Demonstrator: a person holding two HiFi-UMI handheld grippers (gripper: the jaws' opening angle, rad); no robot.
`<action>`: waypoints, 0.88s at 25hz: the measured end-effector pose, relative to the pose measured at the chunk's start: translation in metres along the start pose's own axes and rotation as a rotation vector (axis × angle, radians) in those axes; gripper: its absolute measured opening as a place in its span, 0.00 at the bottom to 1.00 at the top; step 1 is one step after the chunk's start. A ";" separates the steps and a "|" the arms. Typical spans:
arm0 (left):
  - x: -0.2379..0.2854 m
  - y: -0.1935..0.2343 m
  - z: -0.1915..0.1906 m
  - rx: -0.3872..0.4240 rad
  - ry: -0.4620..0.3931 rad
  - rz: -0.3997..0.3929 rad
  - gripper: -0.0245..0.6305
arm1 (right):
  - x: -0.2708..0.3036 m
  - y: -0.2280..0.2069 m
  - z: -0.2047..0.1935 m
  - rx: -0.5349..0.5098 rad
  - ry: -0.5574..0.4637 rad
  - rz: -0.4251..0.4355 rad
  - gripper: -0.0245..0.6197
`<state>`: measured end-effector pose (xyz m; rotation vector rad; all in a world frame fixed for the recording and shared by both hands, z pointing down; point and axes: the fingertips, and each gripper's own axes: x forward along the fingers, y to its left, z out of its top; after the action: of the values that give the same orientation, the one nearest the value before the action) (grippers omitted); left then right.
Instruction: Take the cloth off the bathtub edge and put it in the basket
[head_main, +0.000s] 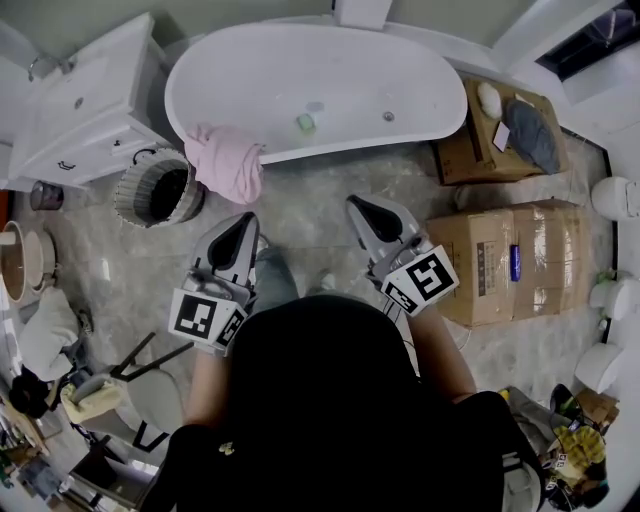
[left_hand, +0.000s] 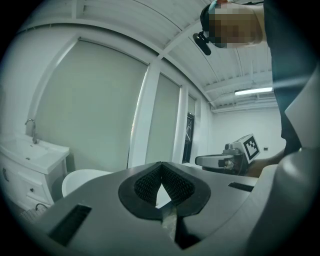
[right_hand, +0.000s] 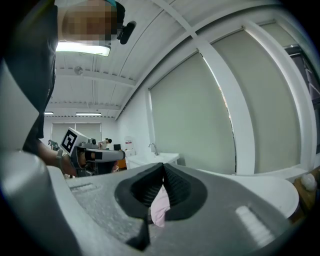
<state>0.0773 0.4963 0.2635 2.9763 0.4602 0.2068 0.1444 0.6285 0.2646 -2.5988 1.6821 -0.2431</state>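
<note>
Pink cloth is hanging over the bathtub near rim, basket standing at its 8 o'clock, while left gripper and right gripper are hovering clenched, empty, toward 5 o'clock.

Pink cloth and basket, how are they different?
The pink cloth is soft and crumpled, while the basket is round and open-topped. The cloth hangs over the bathtub edge, but the basket stands on the floor. The cloth is pink, and the basket is pale with a dark inside. Both are at the same end of the tub.
</note>
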 end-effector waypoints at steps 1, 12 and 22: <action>0.003 0.010 -0.001 -0.004 0.000 0.003 0.06 | 0.010 -0.003 -0.002 0.003 0.005 0.001 0.03; 0.037 0.181 -0.002 -0.065 0.018 0.023 0.06 | 0.181 -0.027 -0.009 0.028 0.094 -0.003 0.03; 0.022 0.332 -0.002 -0.128 0.022 0.082 0.06 | 0.339 -0.010 -0.017 0.037 0.176 0.041 0.03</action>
<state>0.1941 0.1889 0.3146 2.8725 0.3153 0.2661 0.2874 0.3252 0.3200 -2.5798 1.7627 -0.5101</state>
